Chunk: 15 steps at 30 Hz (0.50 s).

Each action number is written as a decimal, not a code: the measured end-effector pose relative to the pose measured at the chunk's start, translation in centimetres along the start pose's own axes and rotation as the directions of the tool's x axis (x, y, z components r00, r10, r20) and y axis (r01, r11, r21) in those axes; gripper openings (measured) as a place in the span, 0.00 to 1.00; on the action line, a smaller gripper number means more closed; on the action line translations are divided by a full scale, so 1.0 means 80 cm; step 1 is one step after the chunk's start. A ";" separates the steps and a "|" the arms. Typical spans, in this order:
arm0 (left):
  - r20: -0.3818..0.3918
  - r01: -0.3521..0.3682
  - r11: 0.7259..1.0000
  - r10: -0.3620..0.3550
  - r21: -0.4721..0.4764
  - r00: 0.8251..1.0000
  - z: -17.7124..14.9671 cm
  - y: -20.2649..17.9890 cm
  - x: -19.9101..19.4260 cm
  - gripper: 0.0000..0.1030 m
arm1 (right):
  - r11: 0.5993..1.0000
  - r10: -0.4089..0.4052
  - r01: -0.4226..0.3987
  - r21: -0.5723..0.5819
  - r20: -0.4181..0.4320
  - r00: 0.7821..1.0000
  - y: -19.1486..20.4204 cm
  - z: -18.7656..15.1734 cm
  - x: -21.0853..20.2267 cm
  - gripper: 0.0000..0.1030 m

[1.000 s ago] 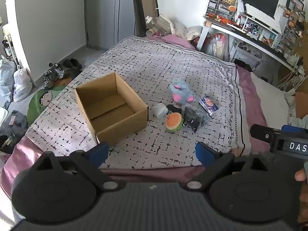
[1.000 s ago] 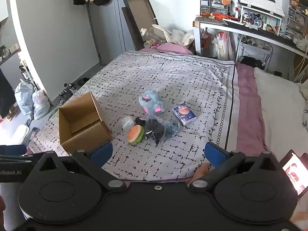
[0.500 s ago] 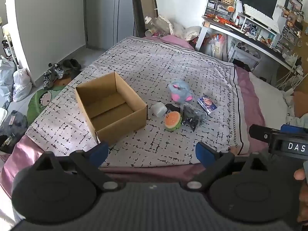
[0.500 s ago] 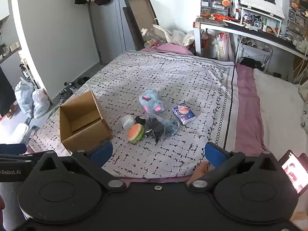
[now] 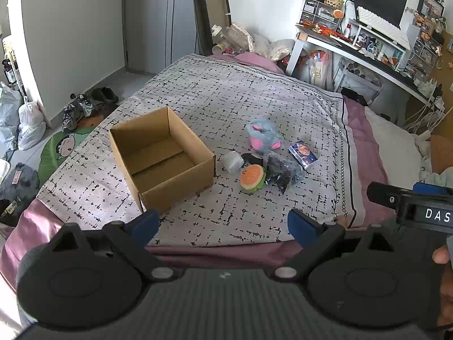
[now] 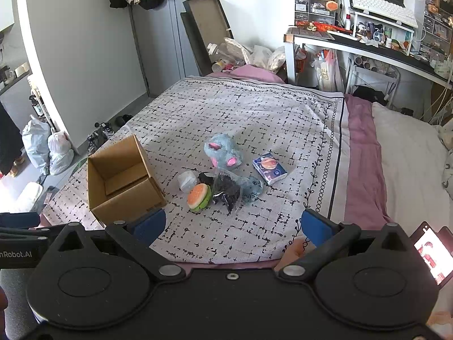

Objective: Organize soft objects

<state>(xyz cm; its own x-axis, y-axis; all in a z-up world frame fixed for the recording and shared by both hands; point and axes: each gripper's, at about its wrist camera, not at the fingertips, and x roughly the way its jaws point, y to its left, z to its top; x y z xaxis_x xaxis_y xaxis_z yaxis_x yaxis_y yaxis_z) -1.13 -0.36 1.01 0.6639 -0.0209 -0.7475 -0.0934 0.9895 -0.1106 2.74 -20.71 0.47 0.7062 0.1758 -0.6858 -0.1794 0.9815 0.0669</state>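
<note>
Cardboard box (image 5: 162, 157) sits left of centre, empty, top open. Toys cluster right beside it mid-frame: burger (image 5: 251, 177), blue plush (image 5: 262, 138), bagged dark item (image 5: 280, 170). All look light and squashy; pinch each across its middle. The bag is likely slippery. Left gripper (image 5: 223, 223) and right gripper (image 6: 230, 223) both gape wide, empty, low in frame. Bedspread (image 5: 226, 96) has plenty of room; mind the box's near wall.

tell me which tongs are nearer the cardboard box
Left. The left tongs hang open at the bed's near edge with the cardboard box just ahead of the left fingertip. The right tongs, also open, sit further right, facing the burger toy.
</note>
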 end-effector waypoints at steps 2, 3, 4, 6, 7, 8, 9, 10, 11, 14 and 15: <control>0.000 -0.001 1.000 0.001 -0.001 1.000 0.000 0.000 0.001 0.94 | 1.000 -0.001 0.001 -0.001 -0.001 1.000 0.000 0.000 0.000 1.00; 0.000 -0.001 1.000 0.001 -0.001 1.000 0.000 0.000 0.000 0.94 | 1.000 -0.001 0.001 0.000 -0.002 1.000 -0.001 0.000 0.000 1.00; 0.001 0.000 1.000 0.000 -0.001 1.000 0.000 0.000 0.000 0.94 | 1.000 -0.001 0.001 0.000 -0.001 1.000 -0.002 0.000 0.001 1.00; 0.001 0.000 1.000 0.000 -0.001 1.000 -0.001 0.000 0.000 0.94 | 1.000 0.000 0.000 0.001 -0.001 1.000 -0.002 0.000 0.000 1.00; 0.001 -0.001 1.000 0.001 -0.001 1.000 -0.001 0.000 0.000 0.94 | 1.000 -0.001 0.001 0.001 -0.001 1.000 -0.002 -0.001 0.001 1.00; 0.002 0.000 1.000 0.000 0.000 1.000 -0.001 0.000 0.000 0.94 | 1.000 -0.001 0.001 0.002 -0.001 1.000 -0.002 -0.001 0.001 1.00; 0.001 0.000 1.000 0.000 -0.001 1.000 -0.001 0.001 0.001 0.94 | 1.000 0.000 0.000 0.002 -0.001 1.000 -0.002 -0.001 0.001 1.00; 0.001 0.000 1.000 0.000 0.000 1.000 -0.001 0.000 0.000 0.94 | 1.000 0.000 0.000 0.001 -0.001 1.000 -0.002 -0.001 0.001 1.00; 0.002 0.000 1.000 0.000 -0.001 1.000 -0.001 0.000 0.000 0.94 | 1.000 -0.001 0.001 0.001 -0.001 1.000 -0.002 -0.001 0.001 1.00; 0.002 0.000 1.000 0.000 0.000 1.000 -0.001 0.000 0.000 0.94 | 1.000 0.000 0.000 0.003 -0.001 1.000 -0.002 0.000 0.001 1.00; 0.002 0.000 1.000 0.000 0.000 1.000 -0.001 0.000 0.000 0.94 | 1.000 0.000 0.000 0.003 -0.002 1.000 -0.002 0.000 0.001 1.00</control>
<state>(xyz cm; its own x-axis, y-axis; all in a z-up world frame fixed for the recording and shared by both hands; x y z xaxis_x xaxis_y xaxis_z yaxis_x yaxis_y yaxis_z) -1.17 -0.41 0.93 0.6651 -0.0202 -0.7465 -0.0934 0.9895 -0.1100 2.80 -20.88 0.39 0.7051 0.1752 -0.6872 -0.1772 0.9818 0.0686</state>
